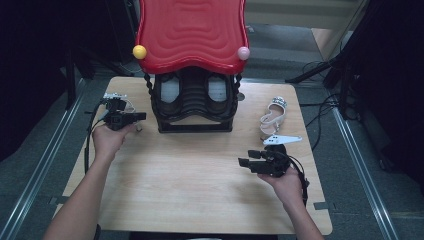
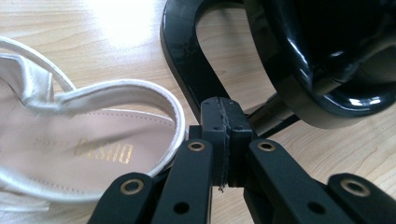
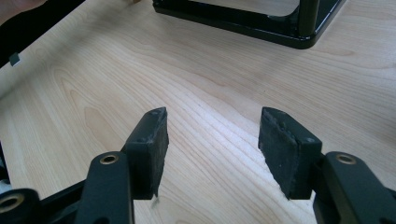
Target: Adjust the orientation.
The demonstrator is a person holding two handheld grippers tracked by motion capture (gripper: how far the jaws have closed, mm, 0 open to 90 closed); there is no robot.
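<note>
Left gripper (image 2: 223, 112), jaws pressed together, lies left of the black rack (image 1: 195, 107), its tips just beside the rack's base bar. 1 white sandal (image 2: 93, 149) rests on the table (image 1: 190, 180) close beside this gripper. Right gripper (image 3: 212, 135), jaws spread, hovers over bare wood in front of the rack. A 2nd sandal (image 1: 274, 114) lies right of the rack.

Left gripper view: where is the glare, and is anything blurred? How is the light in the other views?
Left gripper view: strong white glare on the table at the top, highlights on the glossy black rack; sandal and shut left tool sharp. Right gripper view: soft sheen on the wood, open right tool sharp. High view: table lit, surroundings dark.
</note>
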